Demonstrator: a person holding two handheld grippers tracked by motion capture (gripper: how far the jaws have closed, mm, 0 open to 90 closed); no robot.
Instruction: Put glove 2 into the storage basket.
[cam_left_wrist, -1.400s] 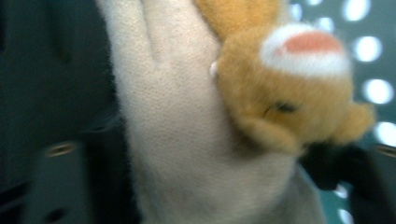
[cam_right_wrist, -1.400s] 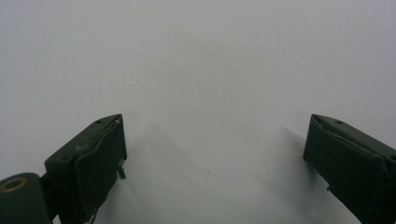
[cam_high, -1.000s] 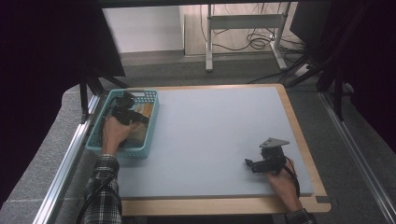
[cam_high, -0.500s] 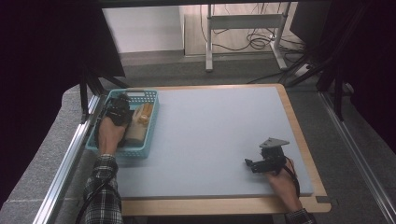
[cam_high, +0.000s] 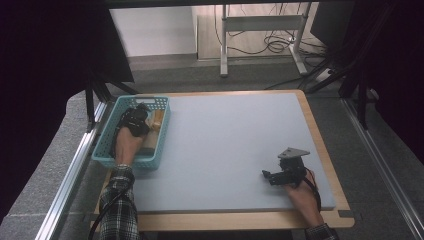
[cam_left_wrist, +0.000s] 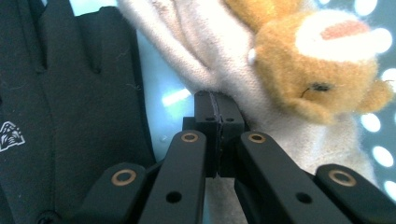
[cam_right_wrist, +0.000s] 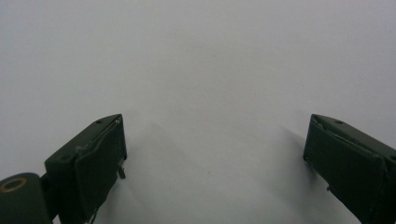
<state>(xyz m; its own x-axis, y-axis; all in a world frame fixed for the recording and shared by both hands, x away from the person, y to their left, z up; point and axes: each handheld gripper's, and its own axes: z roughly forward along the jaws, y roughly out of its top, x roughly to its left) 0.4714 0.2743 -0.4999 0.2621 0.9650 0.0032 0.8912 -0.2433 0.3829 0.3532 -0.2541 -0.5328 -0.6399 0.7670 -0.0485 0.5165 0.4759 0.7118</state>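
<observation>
Left gripper view: left gripper (cam_left_wrist: 215, 109) jaws pressed together, tips against the cream fabric of the tan-and-cream plush toy animal (cam_left_wrist: 299, 70). Cannot tell if any fabric is actually pinched between them. Plush fills the upper right of the frame, orange-tan head with white muzzle tilted to the right. A black fabric glove (cam_left_wrist: 70, 107) lies flat along the left side of the frame, just beside the jaws. Pale teal basket floor shows between glove and plush.

High view: left gripper (cam_high: 136, 119) sits inside the teal perforated plastic basket (cam_high: 107, 137), left-centre of the frame, at the left edge of the grey table mat (cam_high: 230, 145). Left hand (cam_high: 127, 145) is over the basket's near half, forearm in a plaid sleeve (cam_high: 117, 205) coming up from the lower left. Plush toy (cam_high: 156, 120) visible at the basket's right wall.

Right gripper (cam_high: 272, 176) rests low on the mat at lower right, jaws pointing frame-left, right hand (cam_high: 300, 192) behind it, well apart from the basket.

Right gripper view: jaws spread wide, nothing between them, bare grey mat (cam_right_wrist: 205, 70) ahead.
</observation>
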